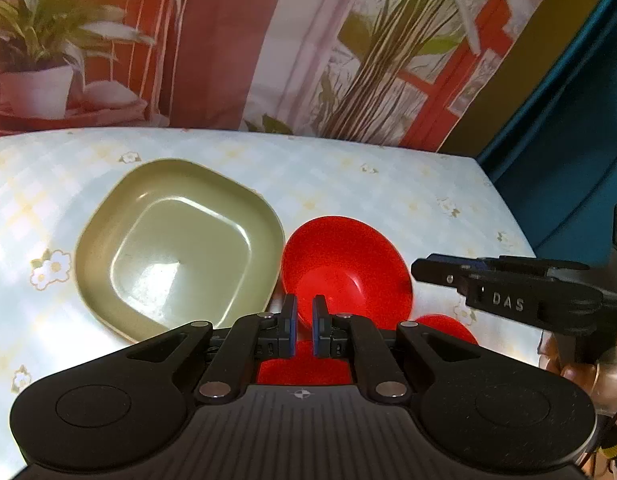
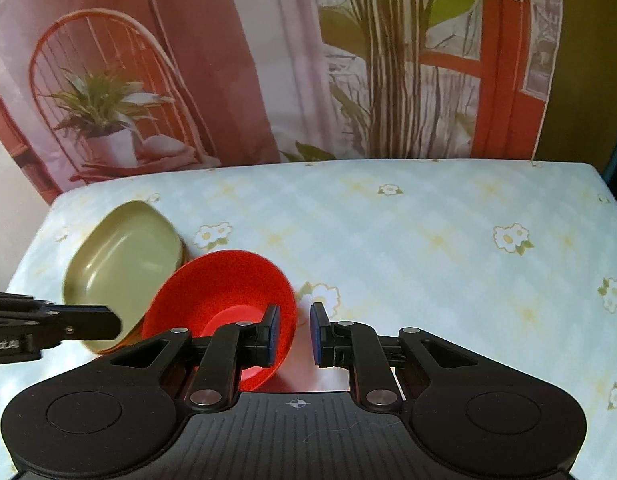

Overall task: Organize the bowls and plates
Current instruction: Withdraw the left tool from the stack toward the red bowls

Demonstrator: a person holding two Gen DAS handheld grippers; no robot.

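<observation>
- left gripper (image 1: 304,322): jaws are pressed almost together, with just a thin slit between them. Red shows through the slit, but from its own camera I can't tell if any rim is actually in there. In the right cam its tip stops just short of the bowl's left edge, so it looks empty to me.
- right gripper (image 2: 294,332): jaws are a little apart and the right-hand rim of the red bowl (image 2: 220,284) runs between them. The left pad sits inside the bowl against its wall. There's a sliver of cloth showing between the rim and the right pad, so I honestly can't tell if it's squeezing or not.
- the bowl is tipped, with its open side facing up and left of the right jaws, right ahead of the left jaws.
- green square plate (image 1: 176,236): ahead and left of the left jaws, lying flat. The bowl's left side is up against or over the plate's near edge.
- there's another red bit (image 1: 448,326) just right of the left jaws, under the right gripper. Can't tell if it's the same bowl.
- everything sits on a table (image 2: 428,240) with a pale flowery cloth.
</observation>
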